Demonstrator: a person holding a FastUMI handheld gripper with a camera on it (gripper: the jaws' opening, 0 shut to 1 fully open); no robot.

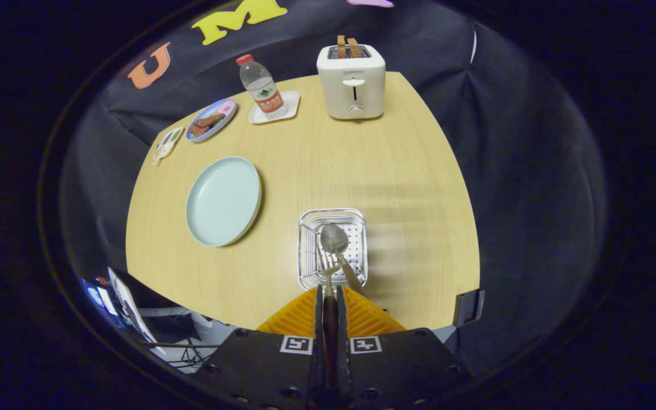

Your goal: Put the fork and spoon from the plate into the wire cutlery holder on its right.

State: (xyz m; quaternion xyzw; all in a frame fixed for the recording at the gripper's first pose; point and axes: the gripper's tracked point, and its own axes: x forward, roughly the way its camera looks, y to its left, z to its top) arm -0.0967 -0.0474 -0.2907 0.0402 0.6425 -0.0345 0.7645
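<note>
The wooden counter [316, 171] spreads out ahead of me, its far edge curving against the black cloth wall and its near edge running just under my fingers; a wide bare stretch lies between the holder and the toaster, and more open wood to the holder's right. The white toaster [352, 82] stands at the far edge with two slices up in its slots. Left of the holder and well apart from it sits the pale blue plate [224, 200], bare. Beyond it, near the far left edge, are a small patterned dish [210, 119] with food, a water bottle [261, 88] standing on a white tray [274, 108], and a little figure-shaped piece [167, 144] at the corner. The wire cutlery holder [332, 247] sits just ahead of my fingers, near the counter's front edge. The spoon [335, 239] leans inside it, bowl up. My fingers [330, 293] are closed tight on the fork [328, 267], whose tines reach over the holder's near rim.
</note>
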